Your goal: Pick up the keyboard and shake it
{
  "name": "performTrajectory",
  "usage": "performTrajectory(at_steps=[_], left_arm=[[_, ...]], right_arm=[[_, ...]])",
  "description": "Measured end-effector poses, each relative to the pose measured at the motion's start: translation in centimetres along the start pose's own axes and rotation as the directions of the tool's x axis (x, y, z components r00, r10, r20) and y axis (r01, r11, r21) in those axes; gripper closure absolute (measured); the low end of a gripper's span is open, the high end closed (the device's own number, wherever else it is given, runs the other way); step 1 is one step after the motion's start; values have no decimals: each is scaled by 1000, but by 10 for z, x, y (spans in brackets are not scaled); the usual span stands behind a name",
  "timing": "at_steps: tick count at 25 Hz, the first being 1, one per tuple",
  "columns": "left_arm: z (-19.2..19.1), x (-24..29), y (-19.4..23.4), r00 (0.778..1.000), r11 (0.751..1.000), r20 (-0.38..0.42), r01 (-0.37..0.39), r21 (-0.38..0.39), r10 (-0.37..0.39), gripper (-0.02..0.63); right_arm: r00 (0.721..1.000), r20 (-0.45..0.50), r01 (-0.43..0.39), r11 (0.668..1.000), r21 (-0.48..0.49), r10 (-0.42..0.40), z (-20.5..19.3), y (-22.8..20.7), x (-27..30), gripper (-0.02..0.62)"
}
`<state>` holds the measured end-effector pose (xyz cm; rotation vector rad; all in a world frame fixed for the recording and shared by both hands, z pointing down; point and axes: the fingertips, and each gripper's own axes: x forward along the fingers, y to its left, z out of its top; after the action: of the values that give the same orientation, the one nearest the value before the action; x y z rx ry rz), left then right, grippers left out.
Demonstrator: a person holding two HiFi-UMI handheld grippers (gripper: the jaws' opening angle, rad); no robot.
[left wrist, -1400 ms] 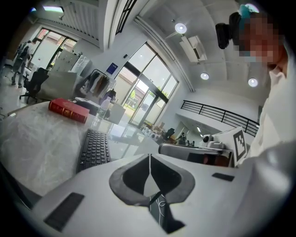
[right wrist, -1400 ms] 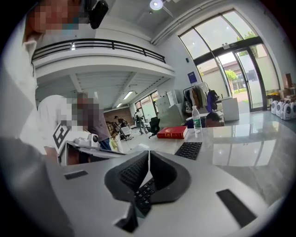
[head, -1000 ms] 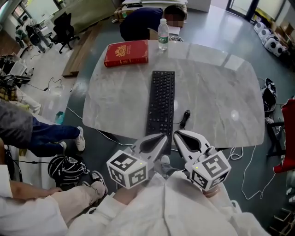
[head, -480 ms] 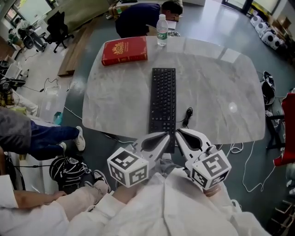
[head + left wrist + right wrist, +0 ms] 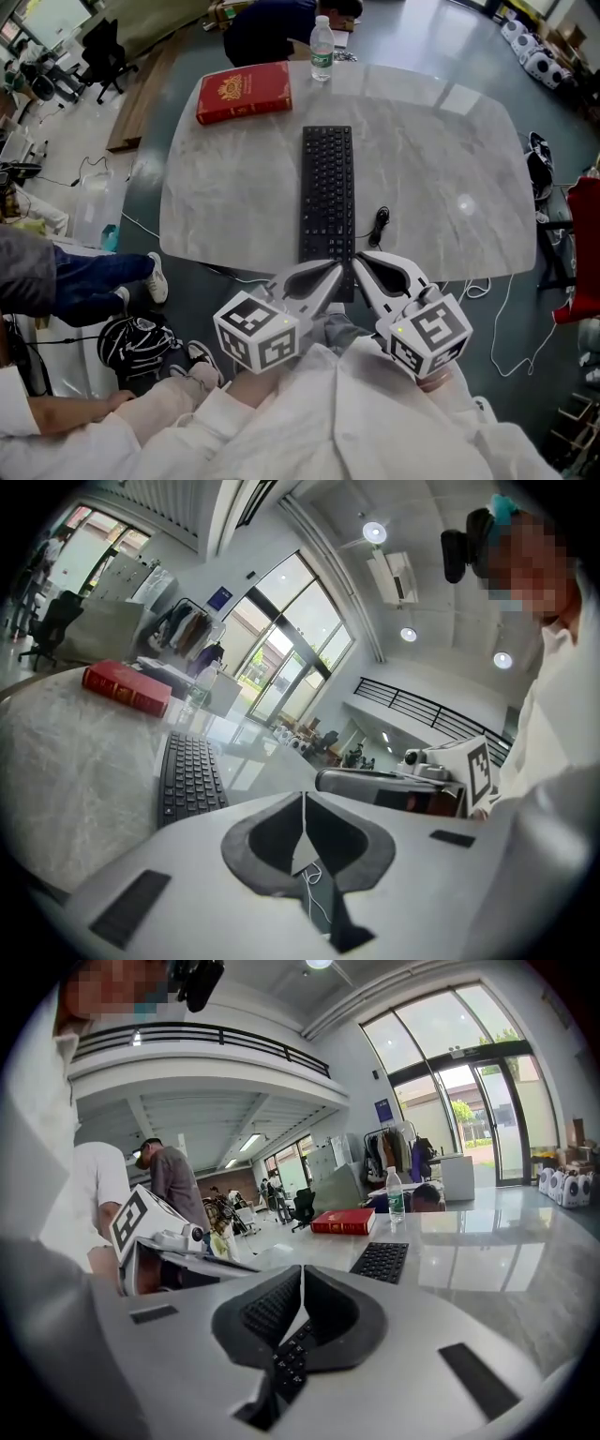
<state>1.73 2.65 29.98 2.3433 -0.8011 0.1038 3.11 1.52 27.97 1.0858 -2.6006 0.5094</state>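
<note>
Two grippers sit at the bottom middle of the head view. The left gripper [image 5: 334, 269] and the right gripper [image 5: 357, 259] both have their jaws pressed together, and neither one has hold of anything. Their tips point at the near end of the keyboard [image 5: 327, 192]. It lies flat in the middle of the frame on the table [image 5: 225, 216], with its long side running up and down. A black cord [image 5: 379, 225] lies just beside it on the right. A red book [image 5: 244, 92] and a bottle [image 5: 322, 49] sit near the top, apart from the keyboard.

In the left gripper view, the jaws meet in a thin line with nothing between them. The keyboard is at the middle left, a little ahead.

In the right gripper view, the jaws are closed too. Black keys show just under and past them.

I think both jaws need to open wide first. Then each gripper should take one long edge, one on each side, and pinch hard so the keyboard does not slip or tip. It is best to lift it clear of the table before shaking, and to watch that the cord does not catch.
</note>
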Motion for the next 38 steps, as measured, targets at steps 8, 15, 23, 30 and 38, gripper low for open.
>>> performTrajectory(at_steps=[8, 15, 23, 30, 38], left_arm=[[-29, -7, 9, 998, 1000, -61, -15, -20, 14, 588], [-38, -9, 16, 997, 999, -71, -17, -43, 13, 586], [-48, -12, 23, 996, 997, -93, -1, -83, -7, 586], [-62, -14, 38, 991, 990, -124, -57, -130, 41, 586], [-84, -16, 50, 985, 979, -157, -101, -175, 73, 586]], right_arm=[[999, -44, -21, 1000, 7, 22, -17, 10, 6, 562], [997, -67, -45, 999, 20, 46, -29, 16, 12, 562], [995, -89, -43, 999, 22, 45, -38, 7, 20, 562], [993, -104, -55, 997, 46, 59, -47, 7, 24, 563], [987, -135, -77, 994, 77, 87, -66, 9, 32, 563]])
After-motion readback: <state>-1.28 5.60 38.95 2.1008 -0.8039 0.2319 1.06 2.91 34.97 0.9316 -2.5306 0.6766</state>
